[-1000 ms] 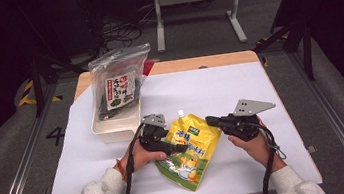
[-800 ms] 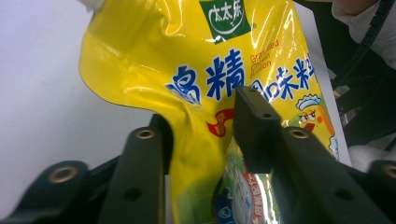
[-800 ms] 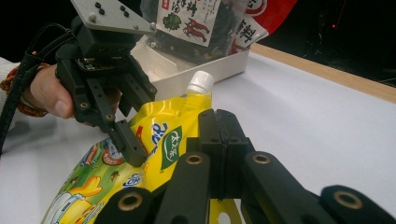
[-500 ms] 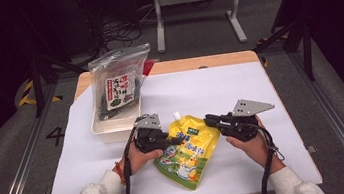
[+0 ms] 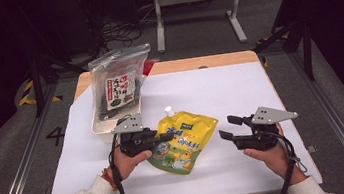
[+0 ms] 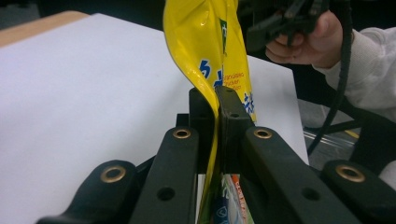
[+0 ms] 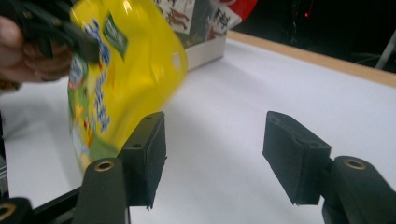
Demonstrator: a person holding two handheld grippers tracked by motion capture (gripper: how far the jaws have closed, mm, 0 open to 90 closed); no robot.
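Observation:
A yellow spouted pouch (image 5: 186, 140) hangs tilted over the white sheet at the table's front middle. My left gripper (image 5: 166, 138) is shut on its left edge, having just closed there. In the left gripper view the two jaws pinch the yellow film (image 6: 205, 46) between their pads (image 6: 233, 116). My right gripper (image 5: 228, 127) sits a little to the right of the pouch. Its jaws have just been opening and stand apart with nothing between them (image 7: 215, 154). In the right gripper view the pouch (image 7: 126, 60) hangs off to the left, held by the left gripper (image 7: 70, 39).
A white tray (image 5: 100, 130) at the back left holds a clear bag of dark seaweed (image 5: 118, 81), with something red behind it. A white sheet (image 5: 229, 84) covers the wooden table (image 5: 196, 63). Bare sheet lies to the right and at the back.
The left gripper closed on the pouch's left edge and lifted it. The right gripper let go of the pouch's right edge, opened, and drew away to the right.

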